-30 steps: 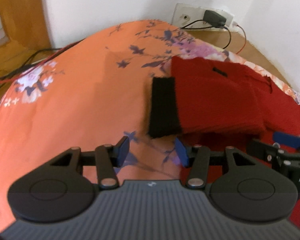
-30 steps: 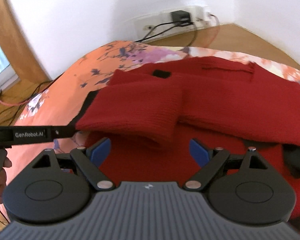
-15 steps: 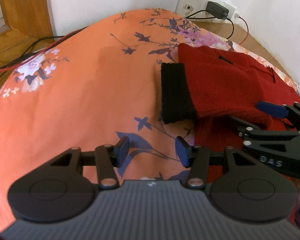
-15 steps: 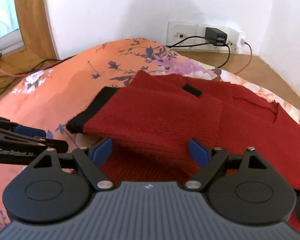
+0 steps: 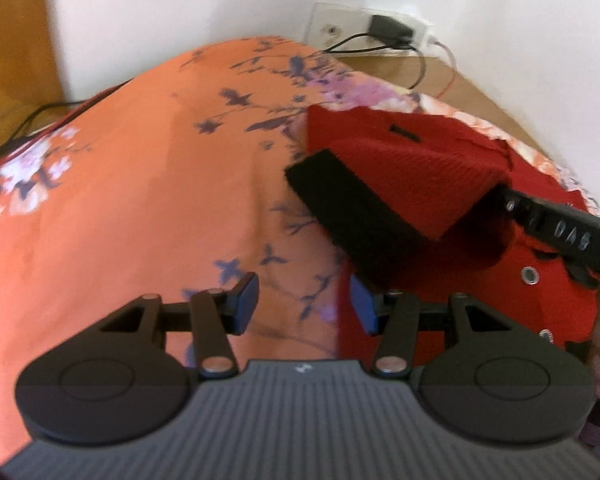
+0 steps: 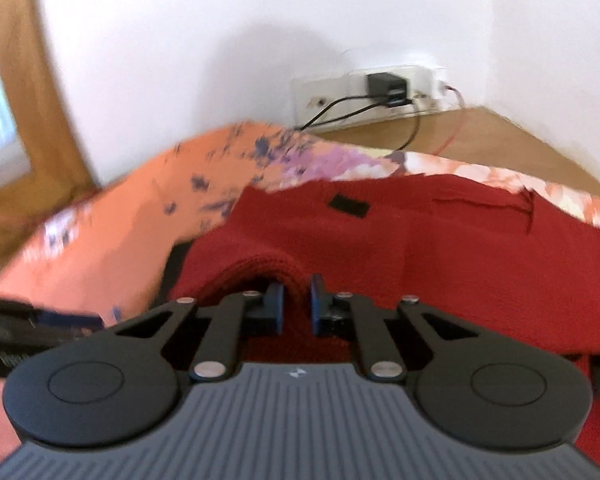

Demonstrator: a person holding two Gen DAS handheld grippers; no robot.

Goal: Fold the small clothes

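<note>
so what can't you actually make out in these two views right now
- Right wrist view: motion blur smears the floral cloth. The folded sleeve drapes over the right gripper, hiding how much knit the fingers pinch.
- Left wrist view: the right gripper disappears under the lifted sleeve, its fingertips hidden.
- Both views: the red sweater is cut off by the right edge and the gripper bodies.
- Black label: too small to read.

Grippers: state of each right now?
Left gripper: open, holding nothing.
Right gripper: closed on a fold of the red sweater, lifting it.
</note>
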